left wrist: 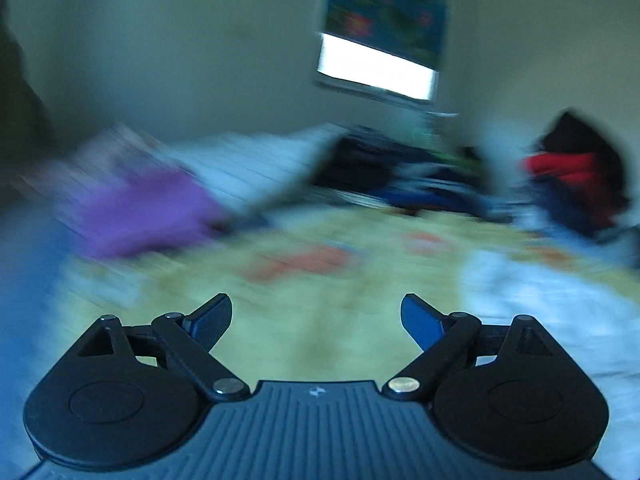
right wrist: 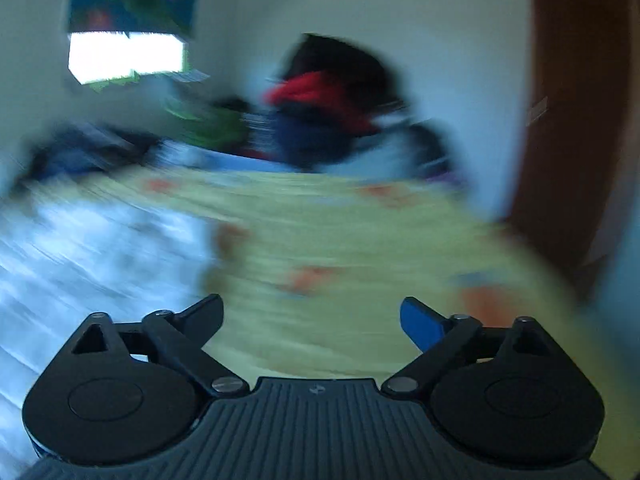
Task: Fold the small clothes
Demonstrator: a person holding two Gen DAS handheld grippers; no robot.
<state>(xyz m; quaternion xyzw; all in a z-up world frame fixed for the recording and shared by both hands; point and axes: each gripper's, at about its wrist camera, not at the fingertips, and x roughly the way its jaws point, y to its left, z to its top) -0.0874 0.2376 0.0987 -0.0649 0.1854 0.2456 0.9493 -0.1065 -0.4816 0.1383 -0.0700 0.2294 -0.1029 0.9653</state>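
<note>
small clothes lay scattered over a yellow-green bedspread (left wrist: 320,320) printed with orange shapes, every one of them smeared by motion blur. a pale blue-white garment (left wrist: 540,300) sprawled on the spread just right of my left gripper (left wrist: 316,320), whose jaws stood wide apart and gripped nothing. the same pale garment (right wrist: 100,248) filled the ground to the left of my right gripper (right wrist: 312,320), and its jaws also gaped, holding nothing. a purple garment (left wrist: 148,212) sat at the far left of the bed in the left wrist view, with light striped cloth (left wrist: 248,164) just behind it. a dark heap of clothes (left wrist: 384,172) in black and blue ran along the far edge of the bed, near the wall. a taller pile topped with red fabric (right wrist: 320,96) and black rose at the back right; the same red fabric (left wrist: 560,168) showed at the right edge of the left wrist view. above the heaps a bright window (left wrist: 376,68) glared under a blue patterned blind (left wrist: 388,4). a brown door (right wrist: 580,120) stood at the right in the right wrist view. the blur was too heavy for me to tell what kind of garment each piece was.
</note>
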